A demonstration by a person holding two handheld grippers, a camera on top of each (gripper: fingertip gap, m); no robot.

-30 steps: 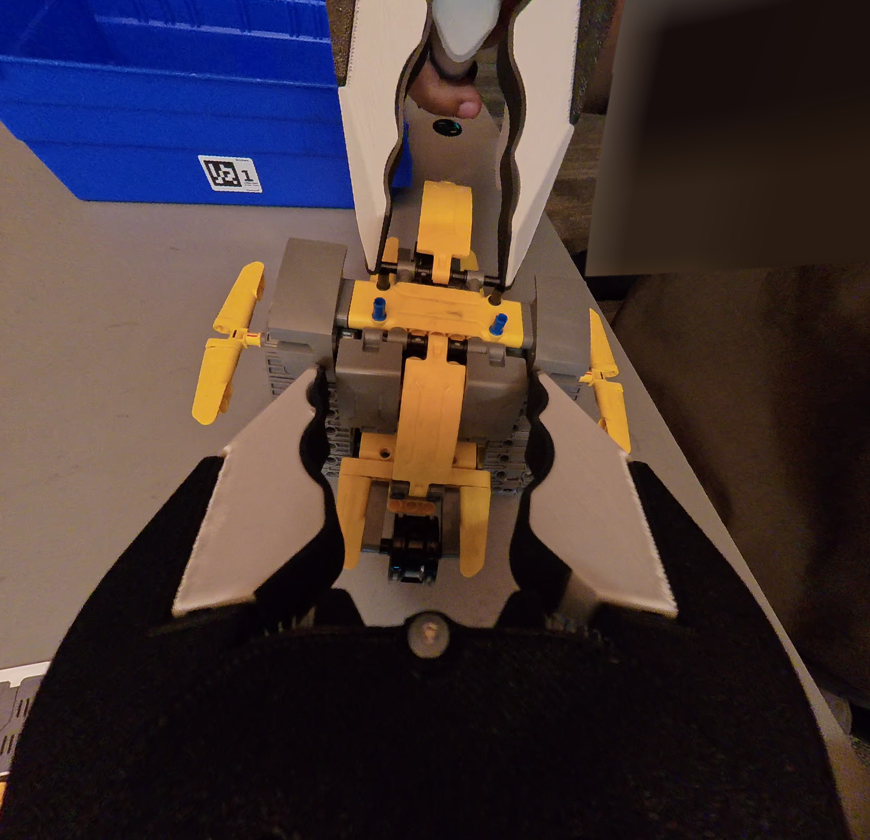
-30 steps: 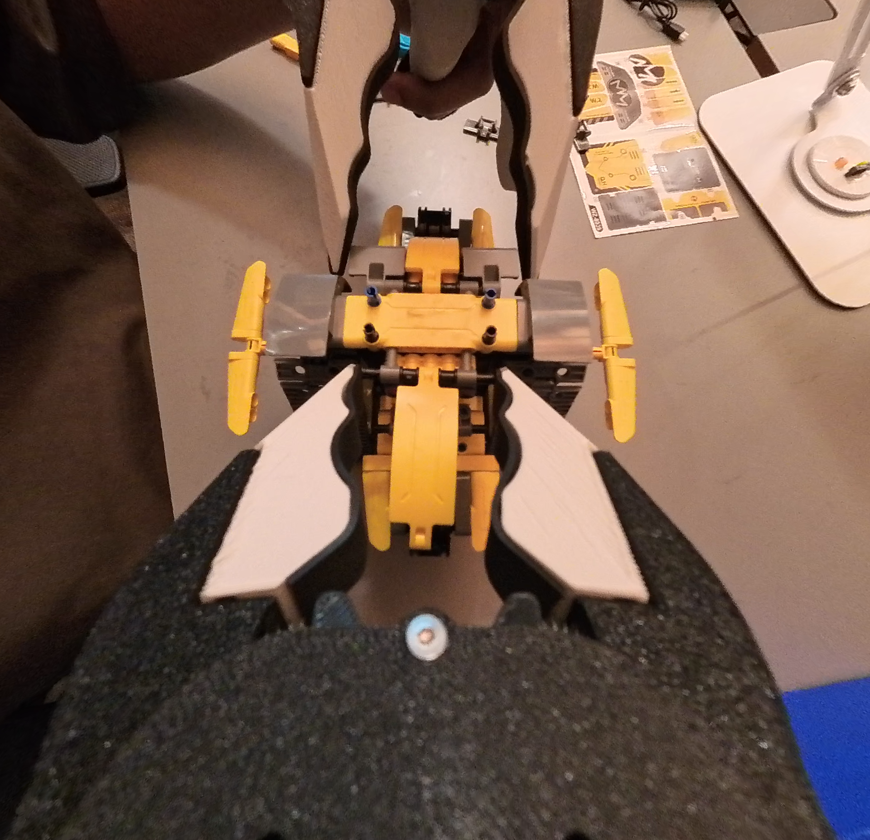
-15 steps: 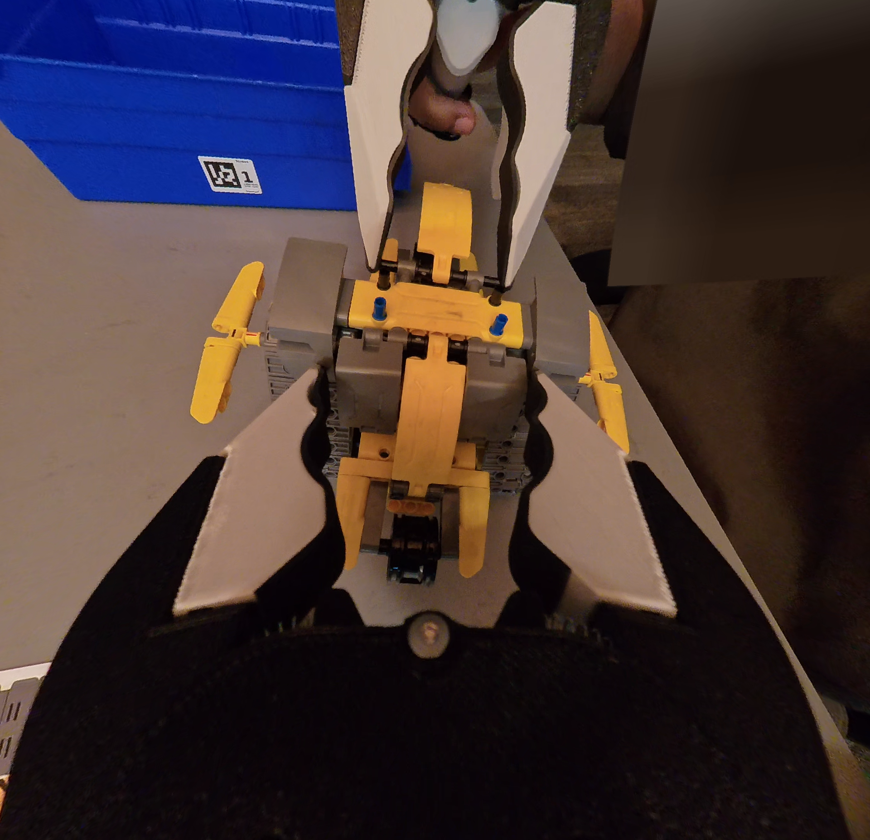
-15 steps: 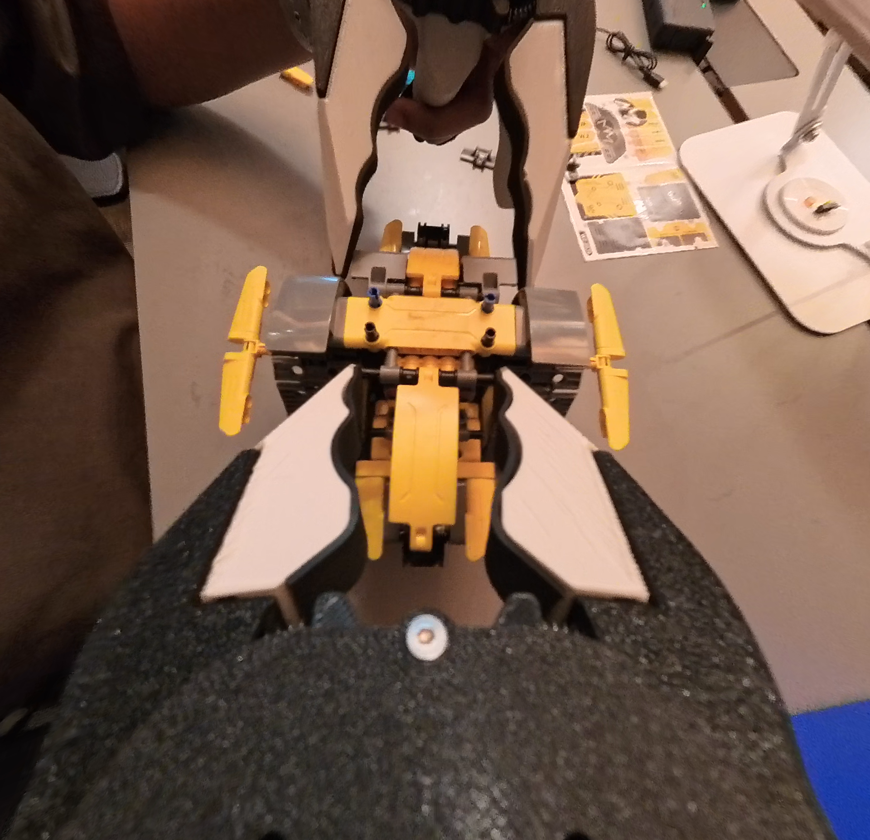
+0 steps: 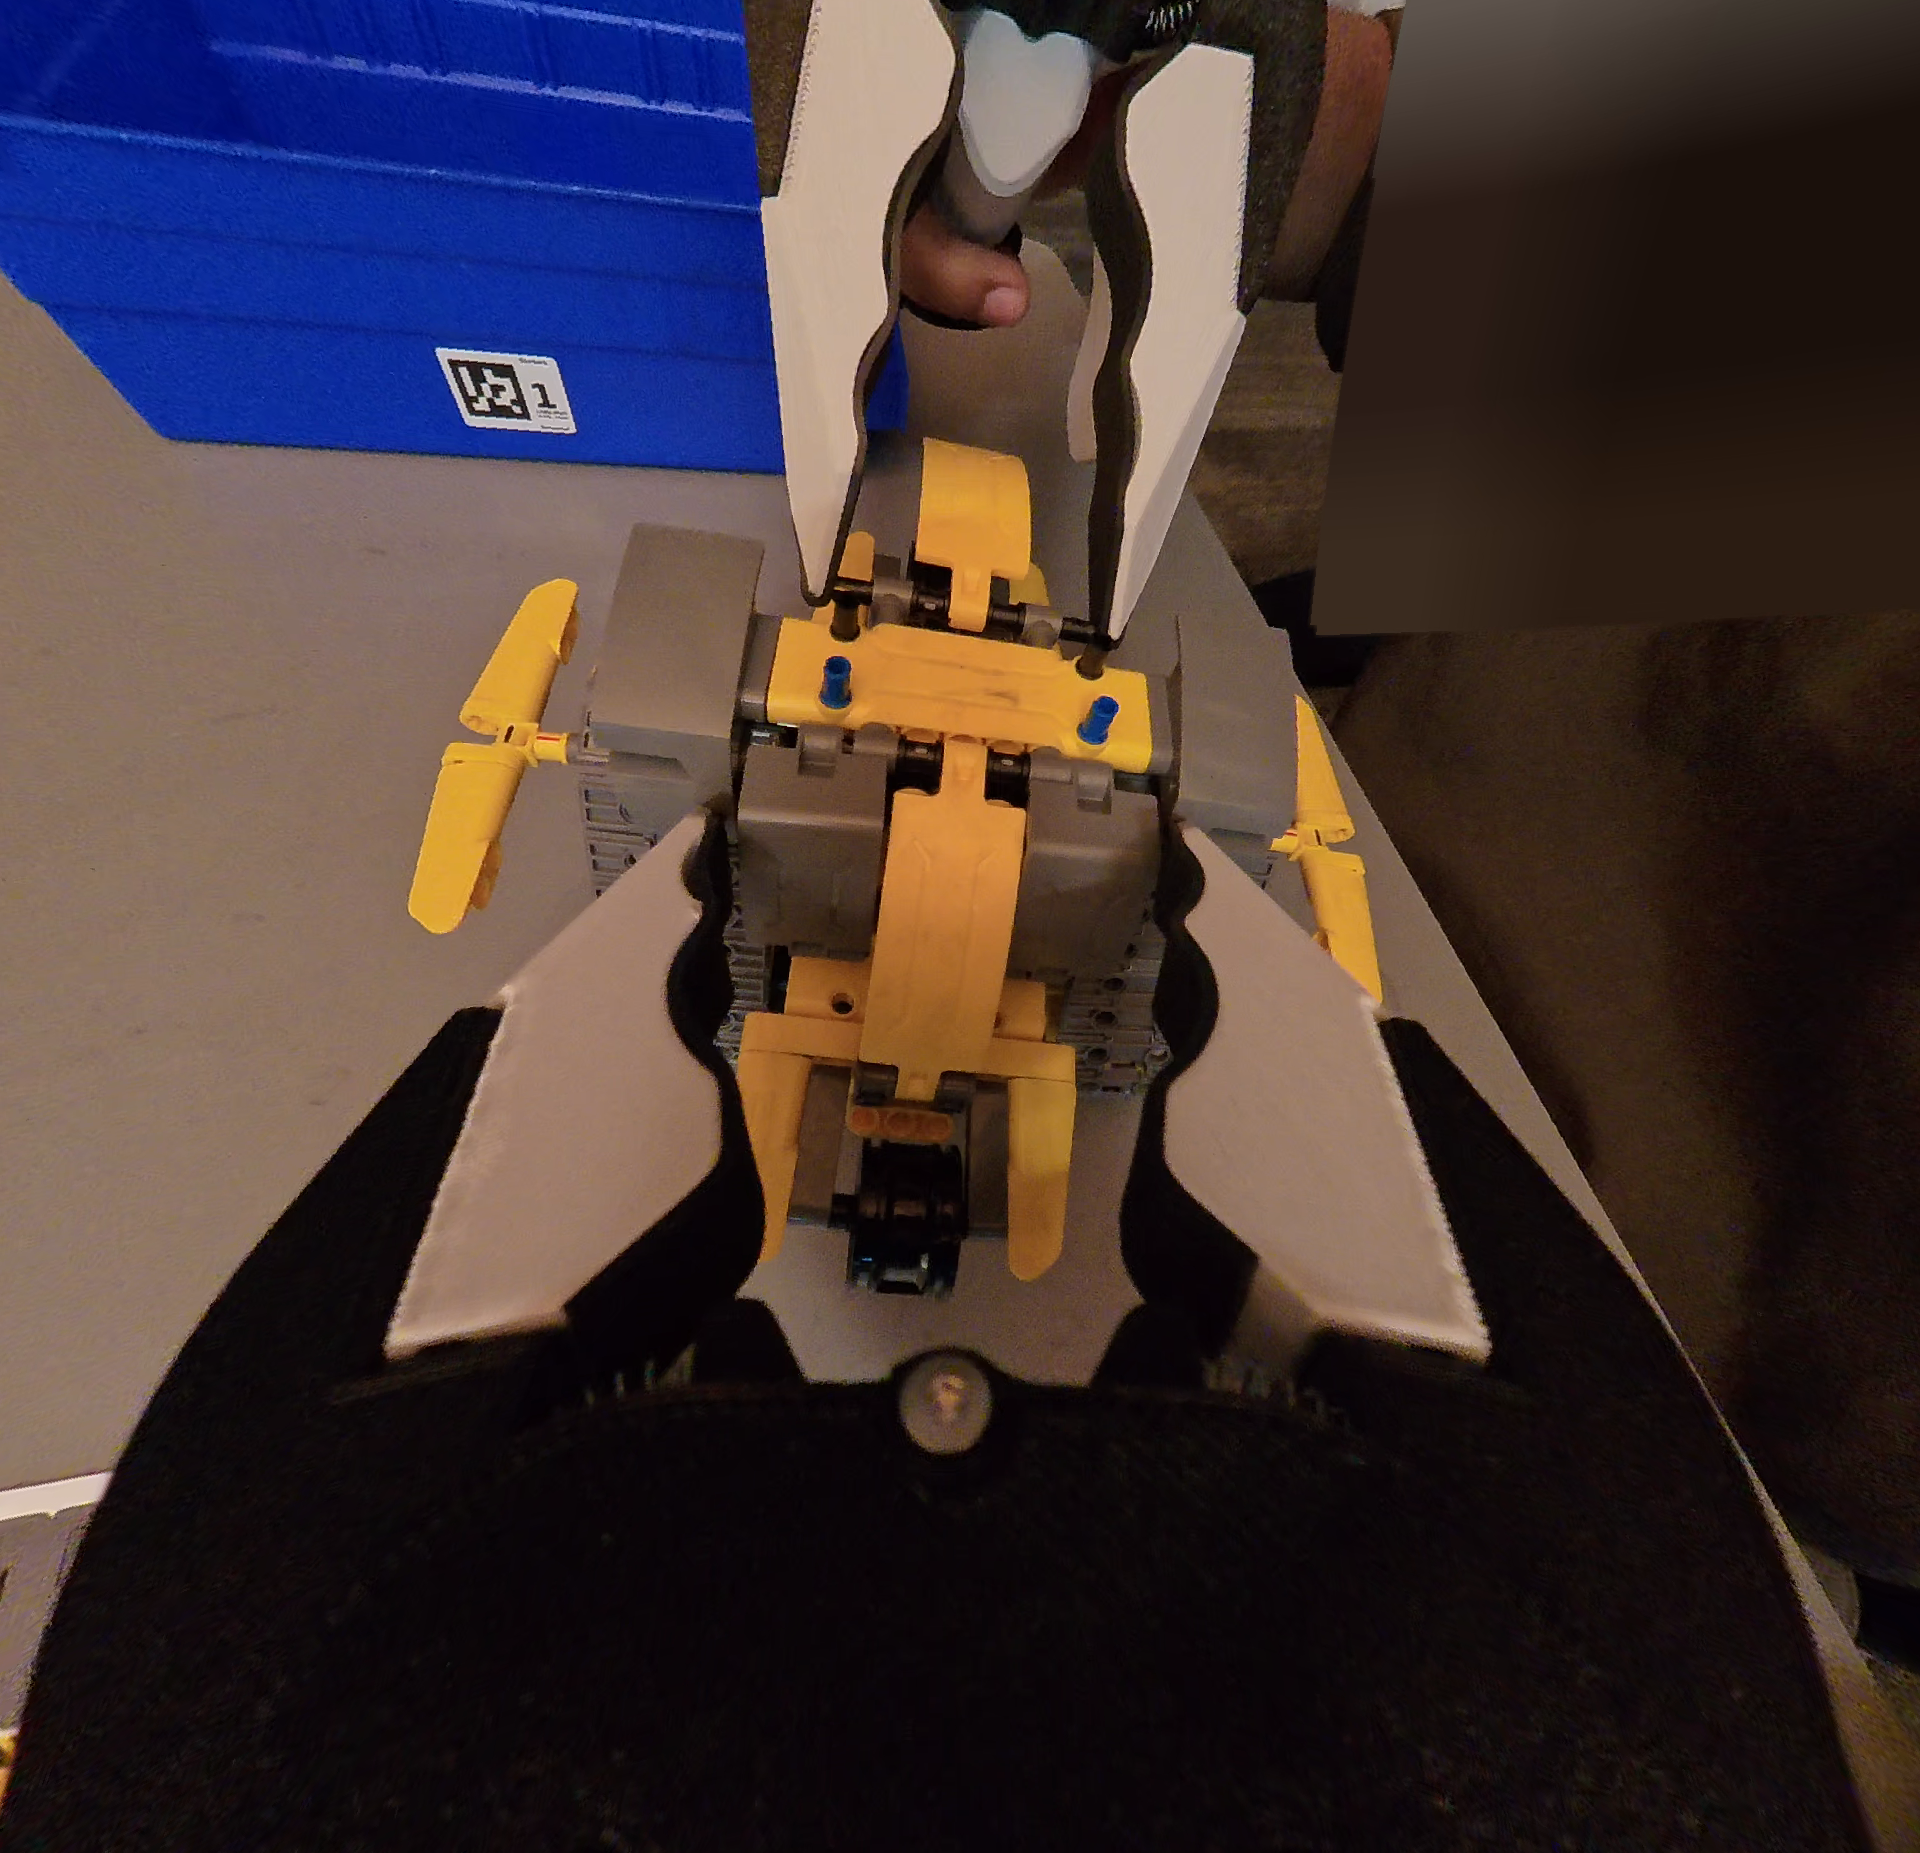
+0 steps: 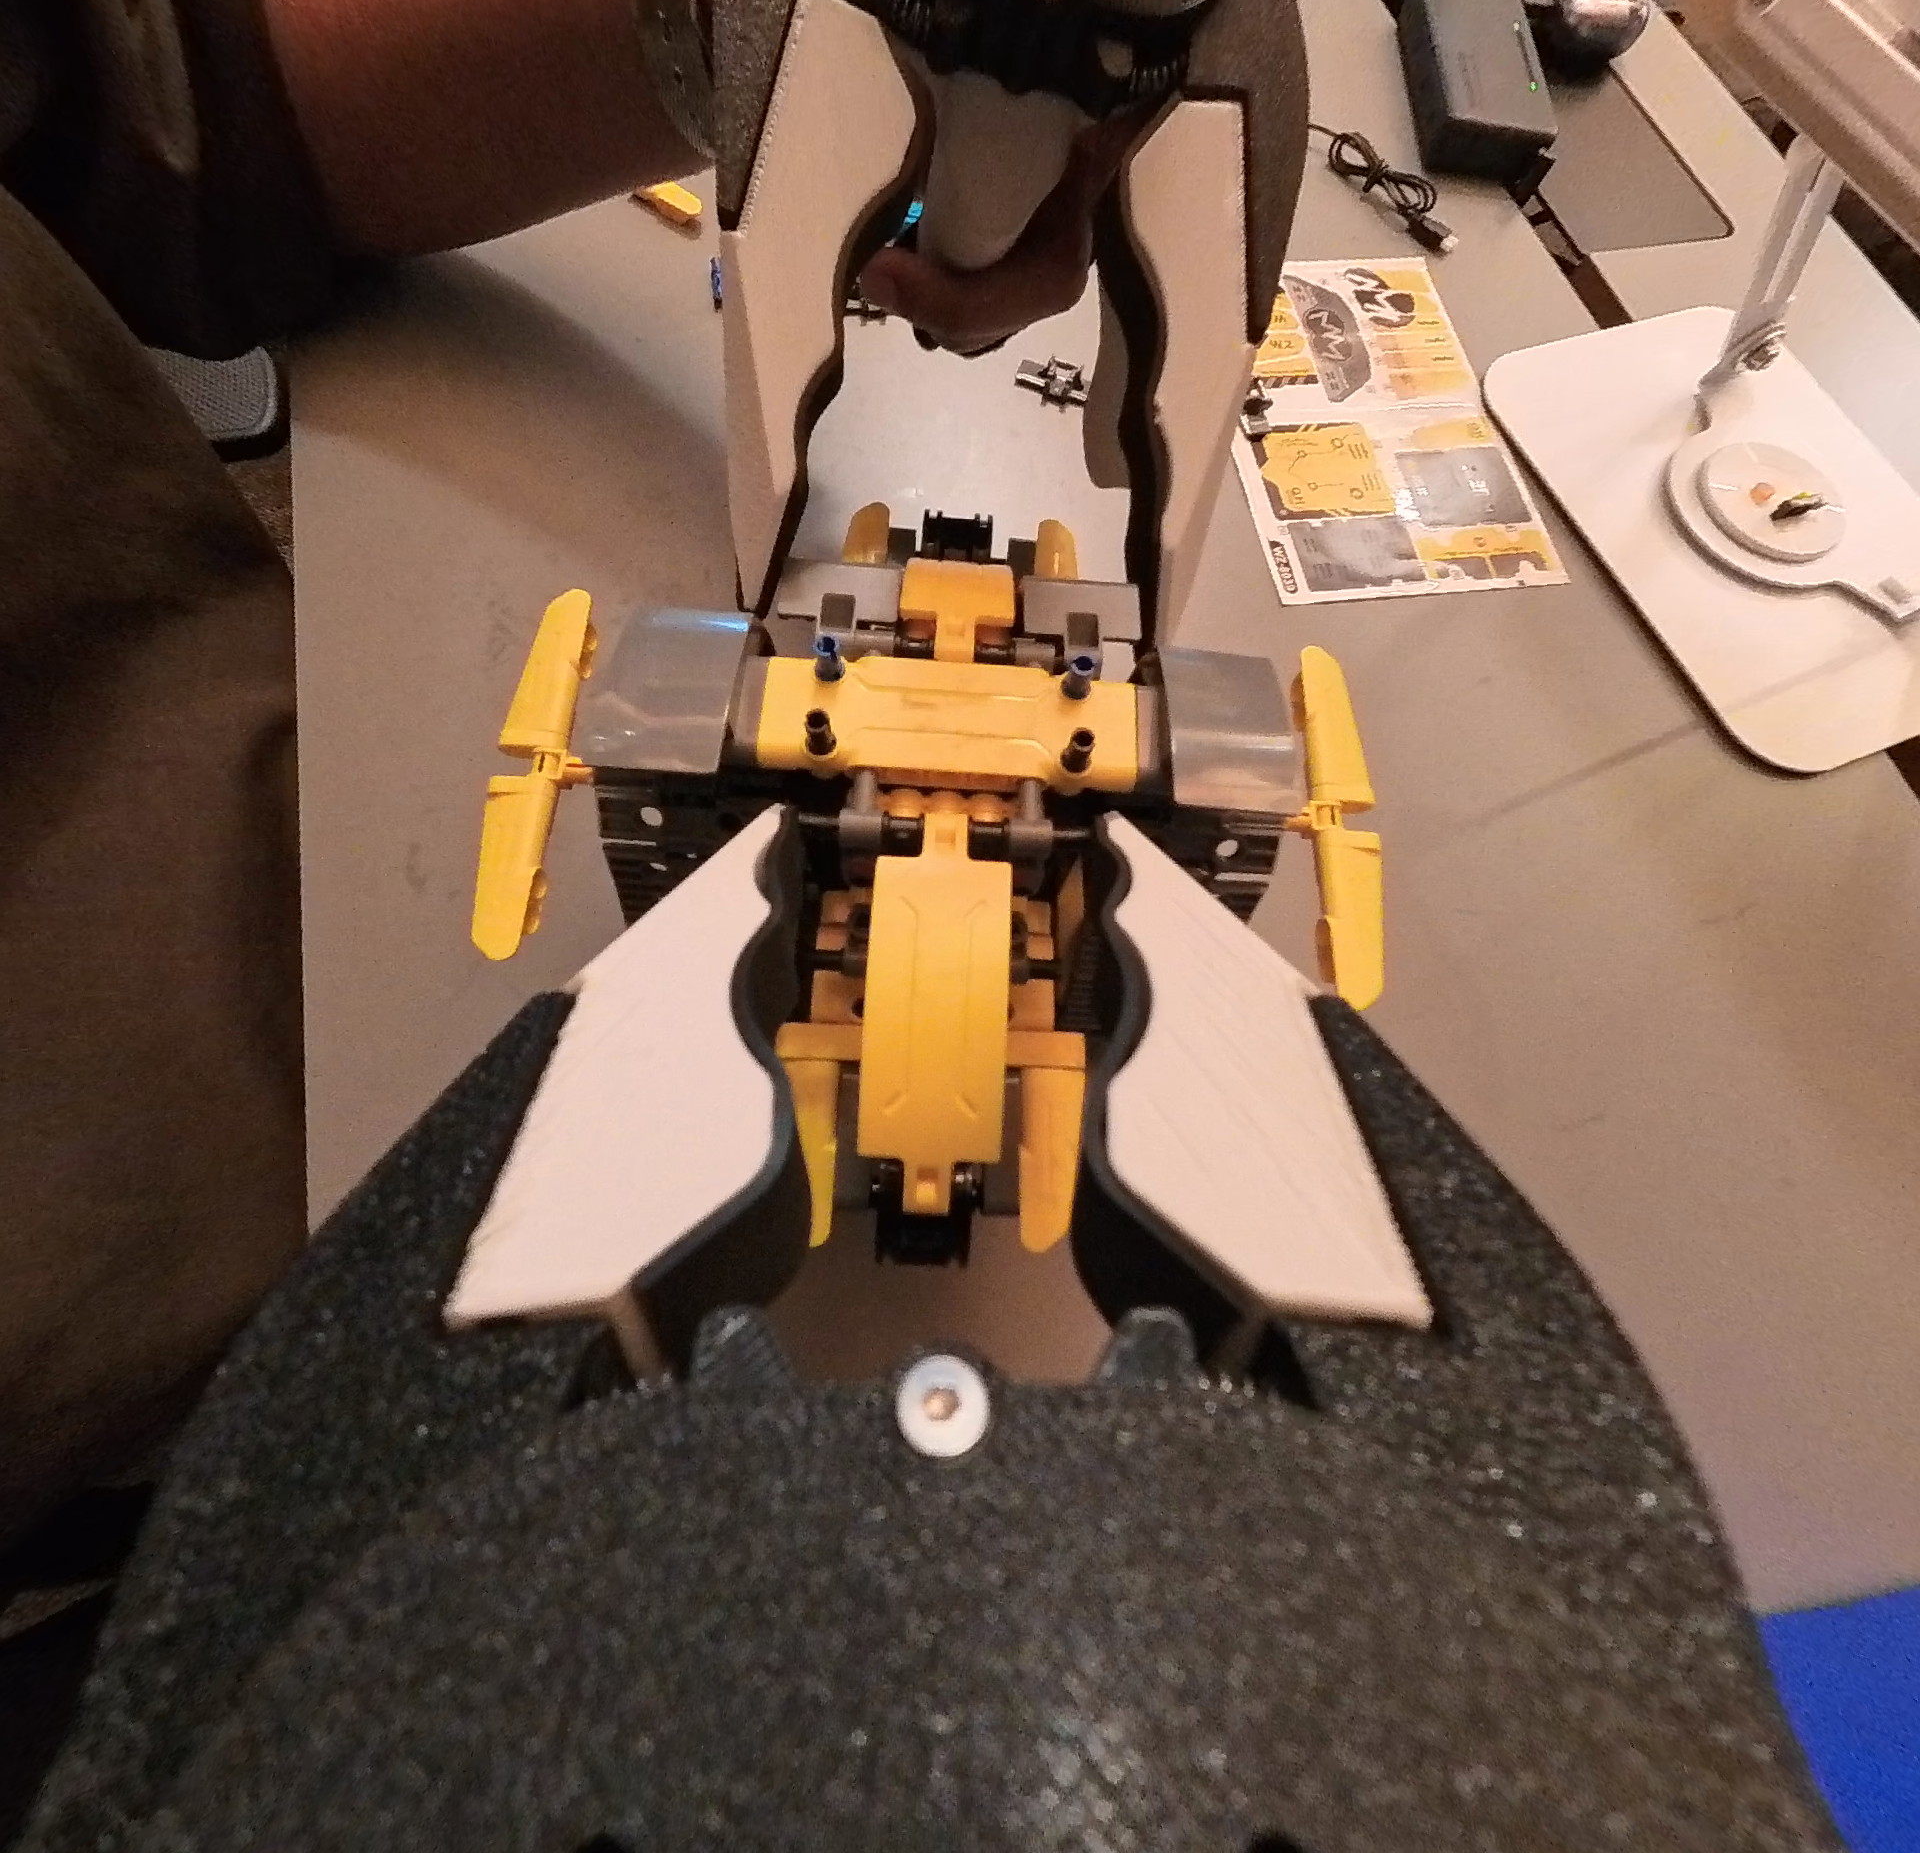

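**Two grippers, one brick-built model between them**

Two grippers meet head-on here, each clamped on an end of the same yellow and grey toy model (image 5: pixel 951 868), which sits dead centre in both views, apparently held just above the grey desk (image 5: pixel 208 972) near its edge.

Low in the left wrist view, the left gripper (image 5: pixel 940 837) has its fingers pressed against the grey side panels of the model's near half, jaws at middling width and full of model. Low in the right wrist view, the right gripper (image 6: pixel 940 816) pinches the narrower yellow spine section, fingers against the dark framework on both sides.

By the look of it, this is a light, rigid thing made of snap-fit parts, so it should be stiff as a whole yet liable to pop apart at the joints. The slim yellow blades (image 5: pixel 488 764) sticking out on thin axles at mid-left and mid-right look the frailest; the blocky central body seems the sound place to hold, and that is where both grips are.

Farther off, a blue bin (image 5: pixel 364 193) fills the upper left of the left view. In the right view's upper right lie a printed sheet (image 6: pixel 1392 432), a white stand base (image 6: pixel 1714 515) and a dark box with cable (image 6: pixel 1475 89).
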